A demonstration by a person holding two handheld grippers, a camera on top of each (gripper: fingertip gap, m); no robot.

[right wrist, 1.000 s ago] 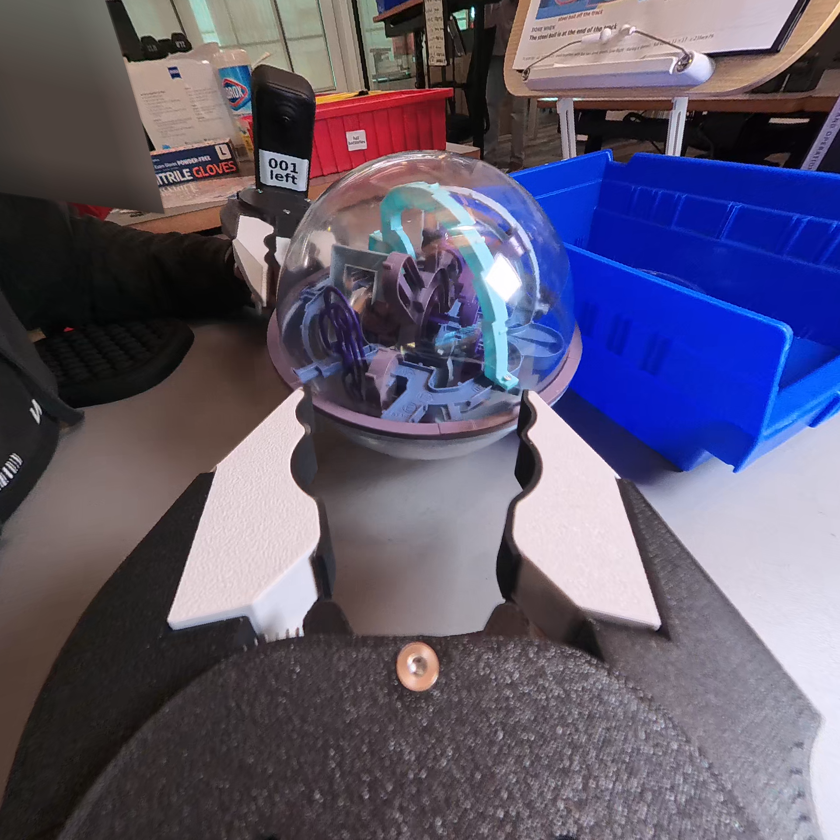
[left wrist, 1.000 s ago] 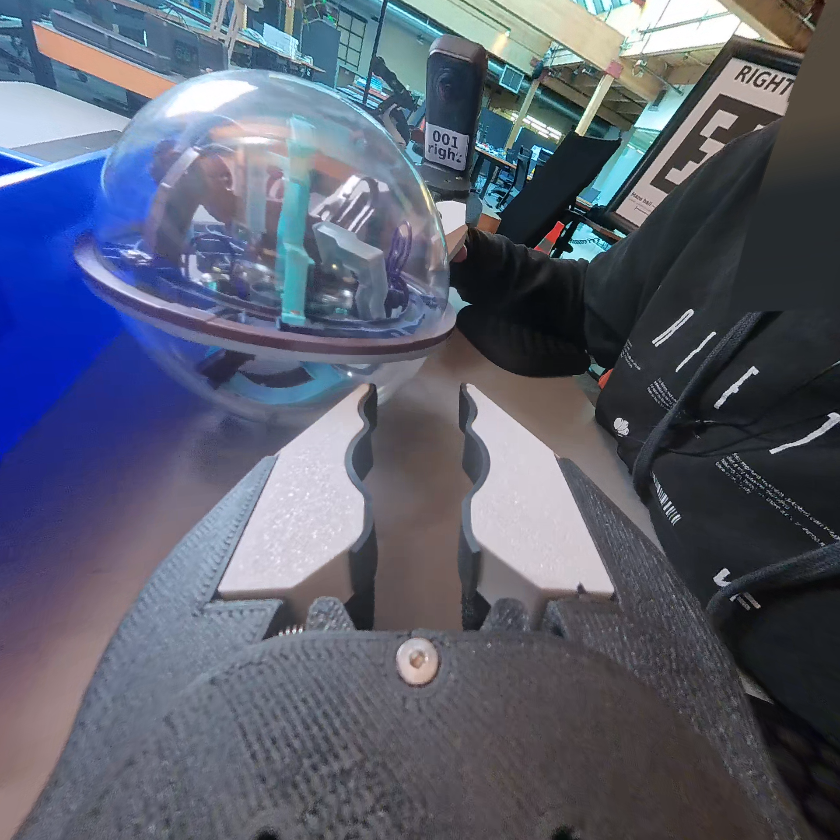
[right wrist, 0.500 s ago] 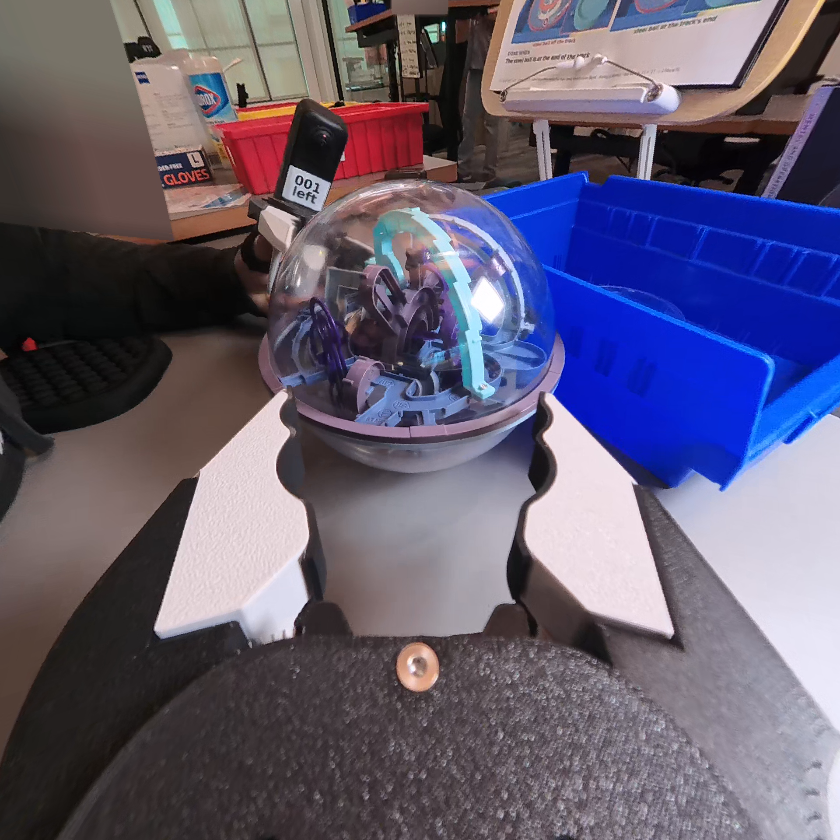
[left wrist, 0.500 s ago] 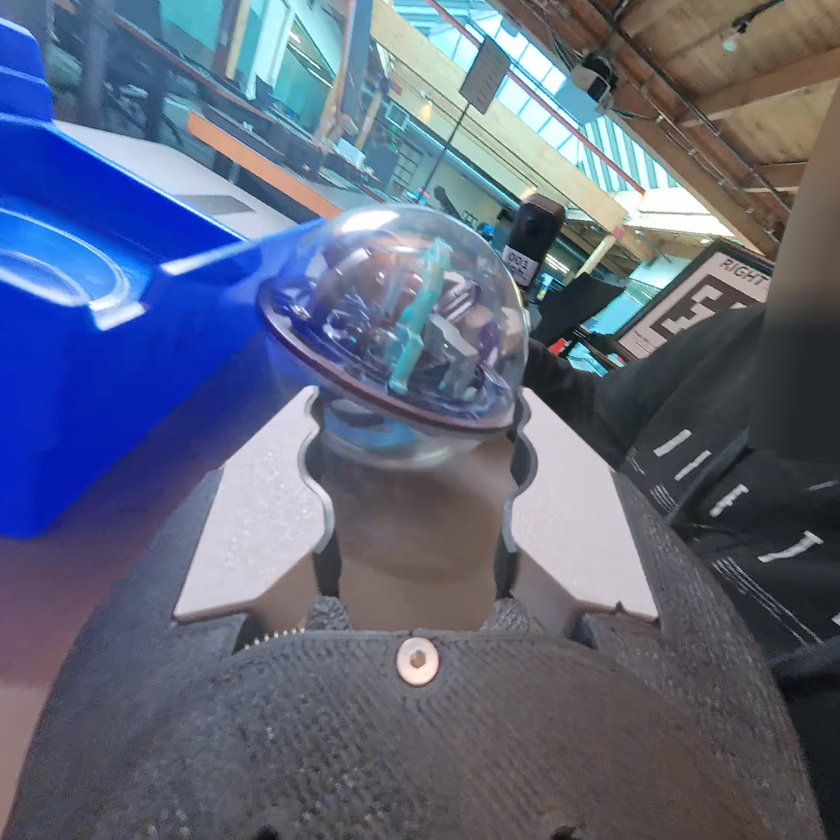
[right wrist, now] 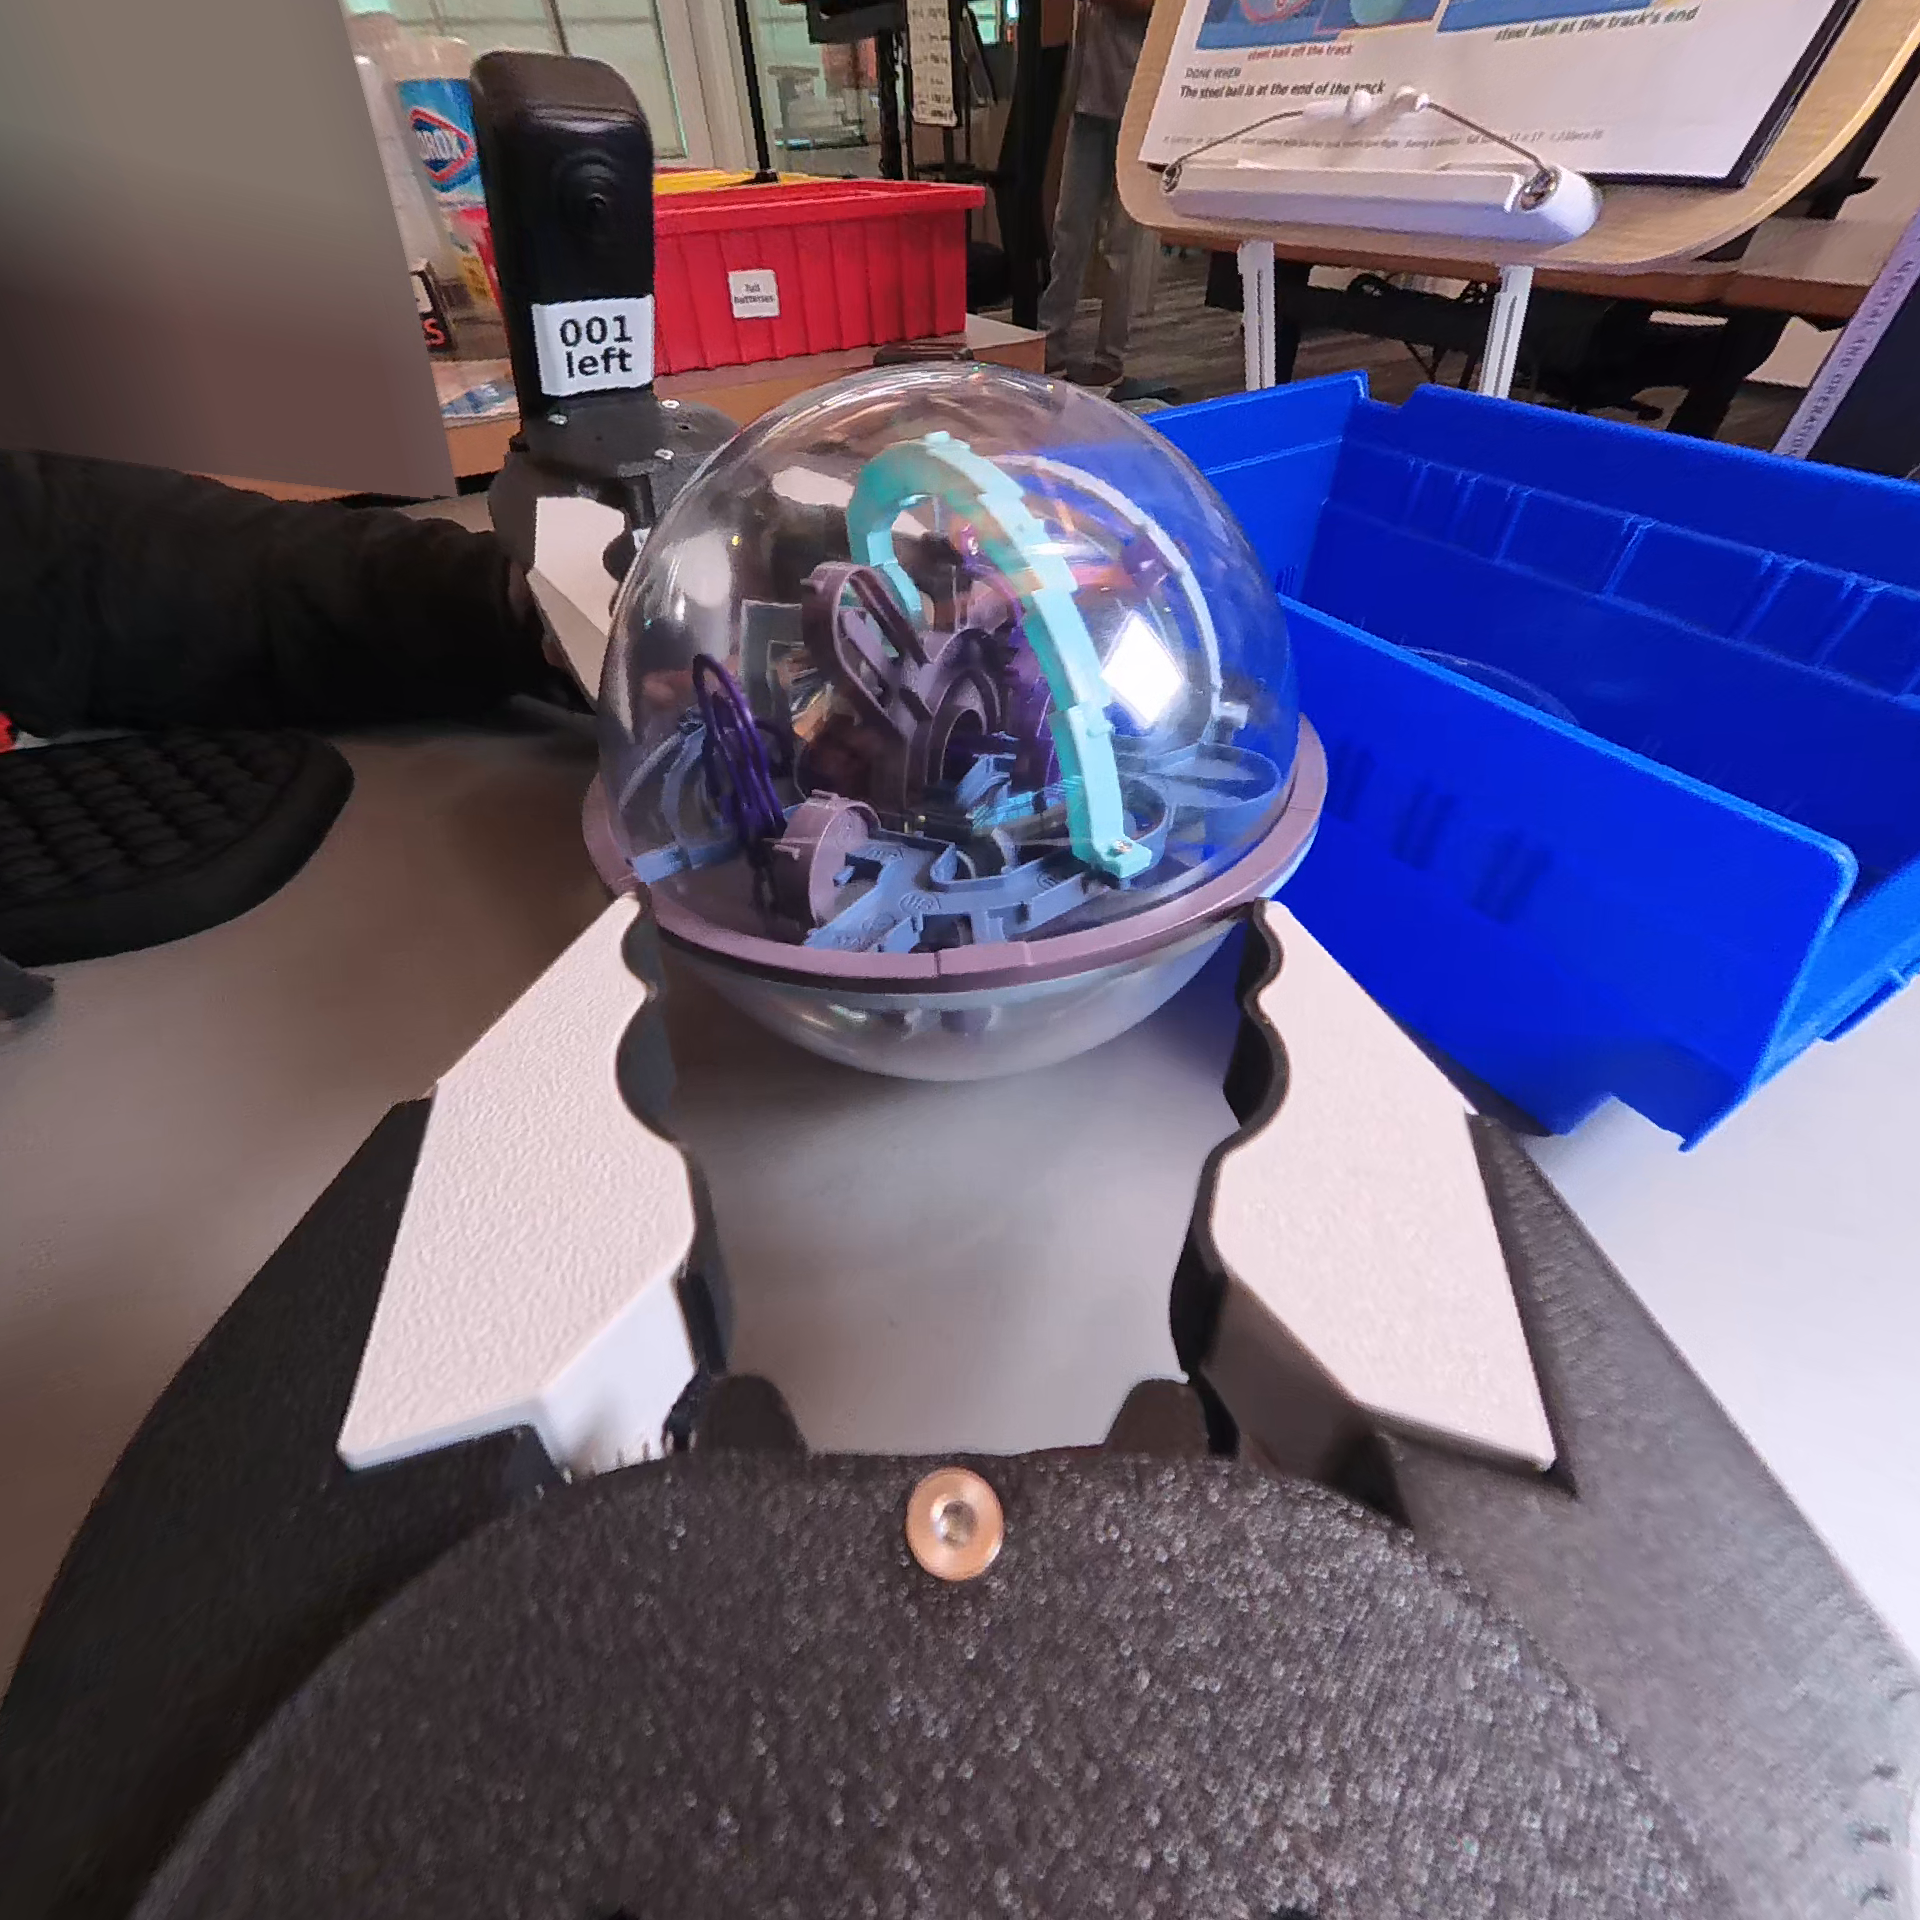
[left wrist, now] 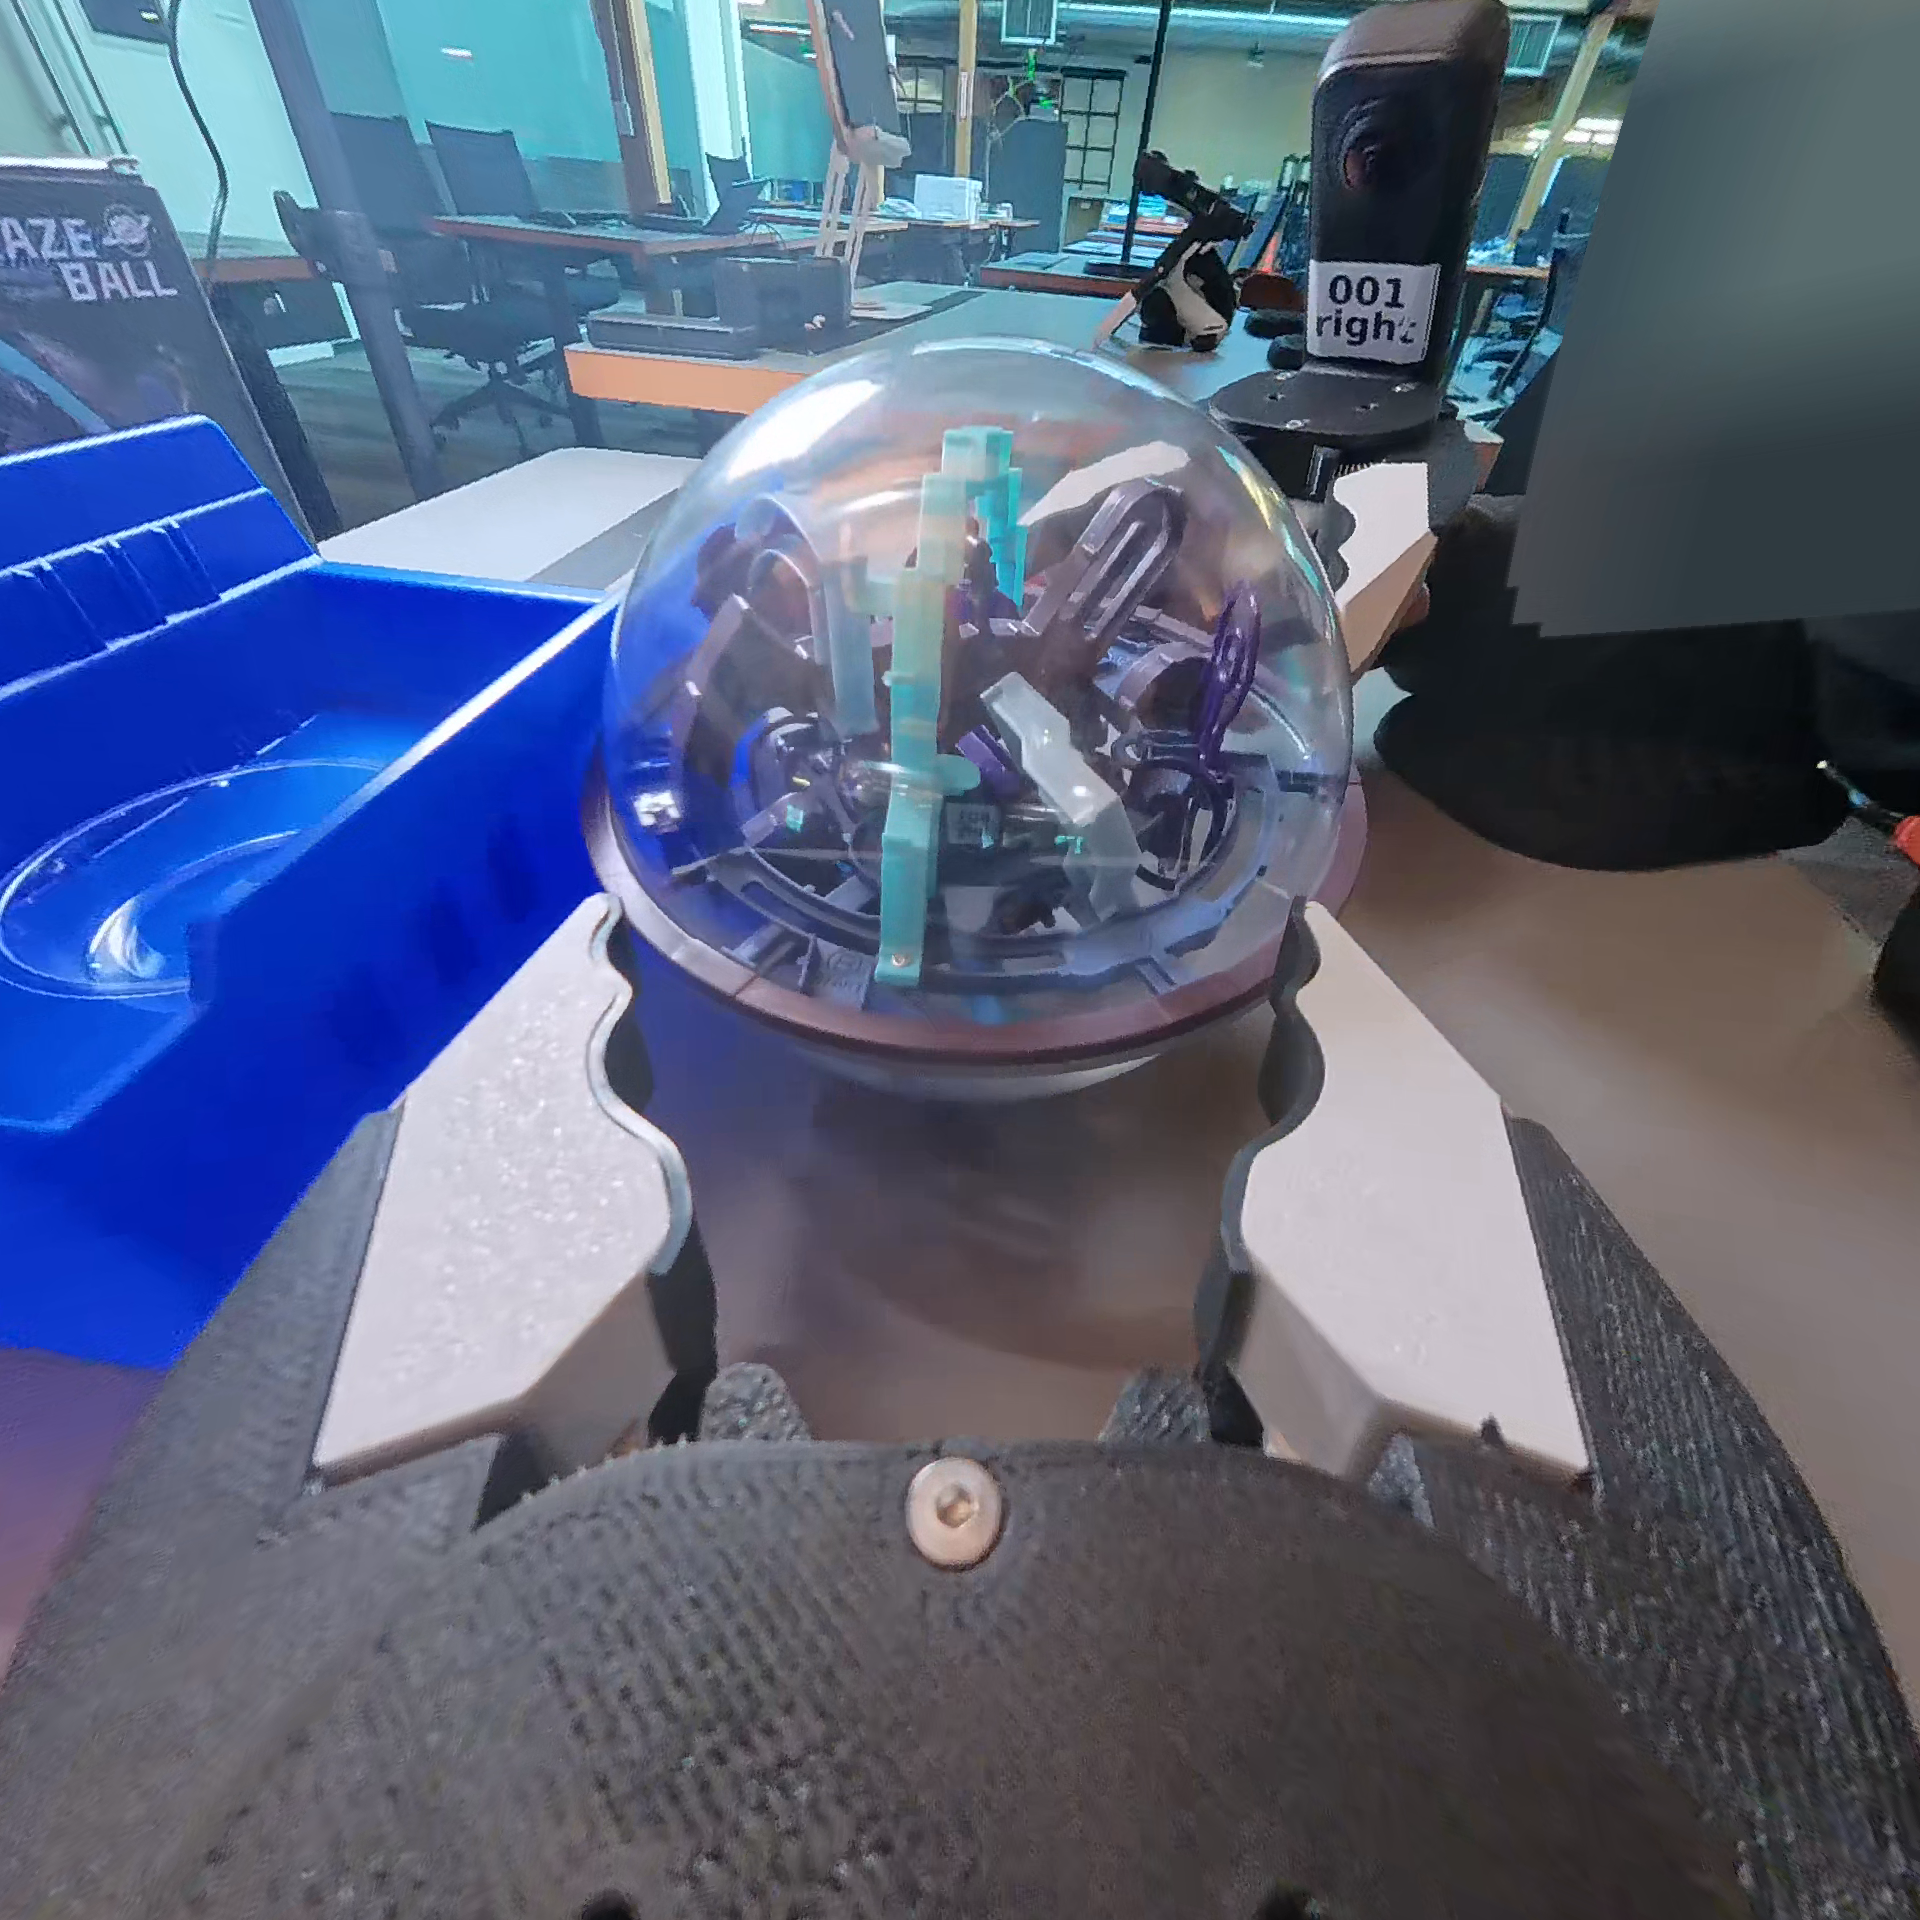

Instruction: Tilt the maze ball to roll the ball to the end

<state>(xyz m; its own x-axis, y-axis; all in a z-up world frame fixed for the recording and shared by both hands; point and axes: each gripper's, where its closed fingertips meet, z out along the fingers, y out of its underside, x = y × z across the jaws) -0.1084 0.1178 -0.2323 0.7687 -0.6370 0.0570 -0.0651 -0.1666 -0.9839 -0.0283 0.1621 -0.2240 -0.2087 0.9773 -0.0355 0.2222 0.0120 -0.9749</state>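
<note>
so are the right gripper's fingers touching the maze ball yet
Cannot tell. In the right wrist view the right gripper is open, its fingertips level with the maze ball rim, neither contact nor gap plain.

A deep blue plastic storage bin [right wrist: 1579, 831] with ribbed inner walls stands on the pale grey tabletop [right wrist: 312, 1091]. Inside the bin lies a clear plastic dome-shaped piece [left wrist: 125, 894]. Behind the bin, a tilted wooden board [right wrist: 1507, 135] carries a printed sheet held by a white clip bar [right wrist: 1382, 192]. Farther back from the bin sits a red ribbed plastic crate [right wrist: 821, 270]. Well apart from the bin, a black bumpy pad [right wrist: 135, 831] rests on the tabletop.
</note>
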